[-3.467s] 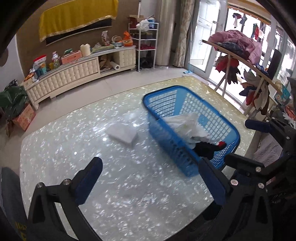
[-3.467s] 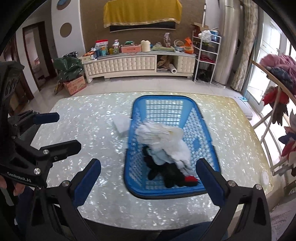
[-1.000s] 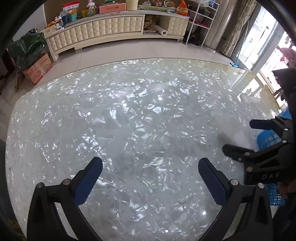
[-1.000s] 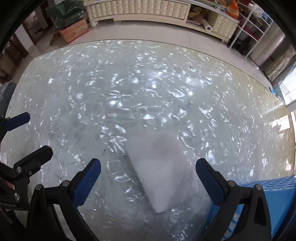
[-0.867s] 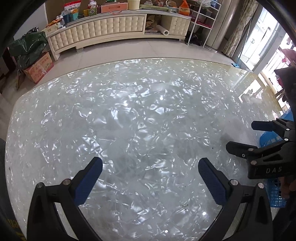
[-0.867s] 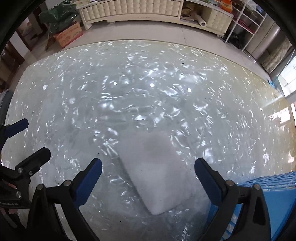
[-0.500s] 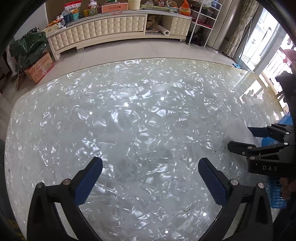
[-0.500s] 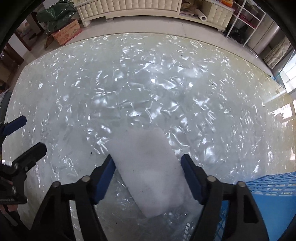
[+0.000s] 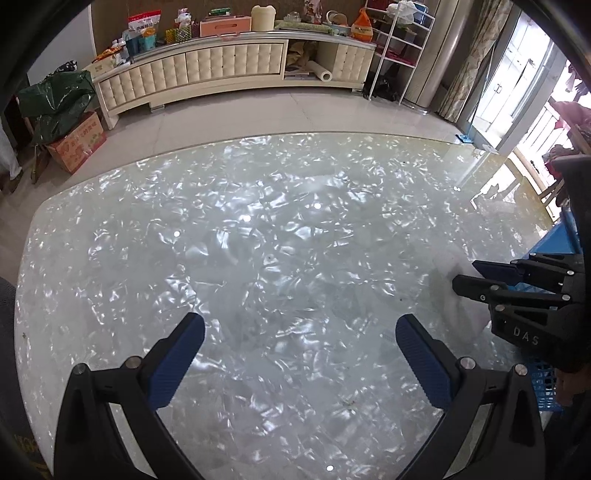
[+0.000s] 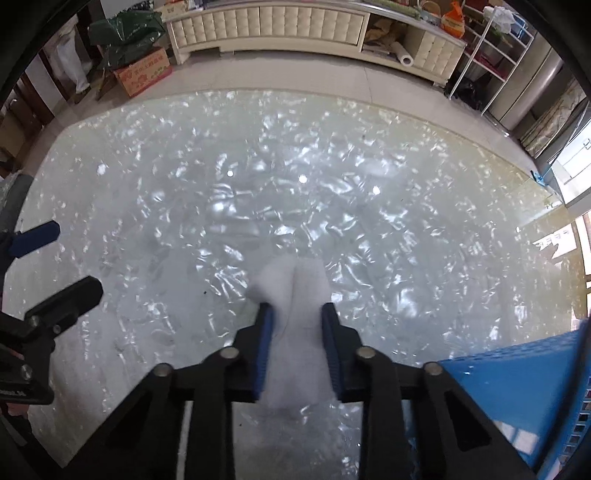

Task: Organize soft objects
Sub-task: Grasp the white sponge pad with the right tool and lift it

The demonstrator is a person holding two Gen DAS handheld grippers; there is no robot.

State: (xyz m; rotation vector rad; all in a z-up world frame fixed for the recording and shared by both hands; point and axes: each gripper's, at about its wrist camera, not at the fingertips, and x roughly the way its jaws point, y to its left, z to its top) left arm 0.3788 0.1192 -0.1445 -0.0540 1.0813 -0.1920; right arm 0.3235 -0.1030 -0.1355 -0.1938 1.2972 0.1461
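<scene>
We see a glossy pearl-patterned tabletop (image 9: pixel 280 258) in front of us. Beyond it, across the tiled floor (image 9: pixel 229 118), a cream tufted cabinet (image 9: pixel 207 70) carries snack packets, a pink box (image 9: pixel 225 27) and an orange bag (image 9: pixel 360 27). A cardboard box (image 9: pixel 79 142) under a green bag (image 9: pixel 55 99) stands left; a white wire rack (image 9: pixel 400 44) stands right.

The blue slotted plastic laundry basket (image 10: pixel 535 373) is cut off by the frame's right edge (its contents unseen); the squeezed white foam pad's (image 10: pixel 295 295) near end hides between the right gripper's (image 10: pixel 297 314) fingers.

Black claw (image 10: pixel 297 325) frames, ribbed blue pads (image 9: pixel 177 362), silver screws, "DAS" marking.
</scene>
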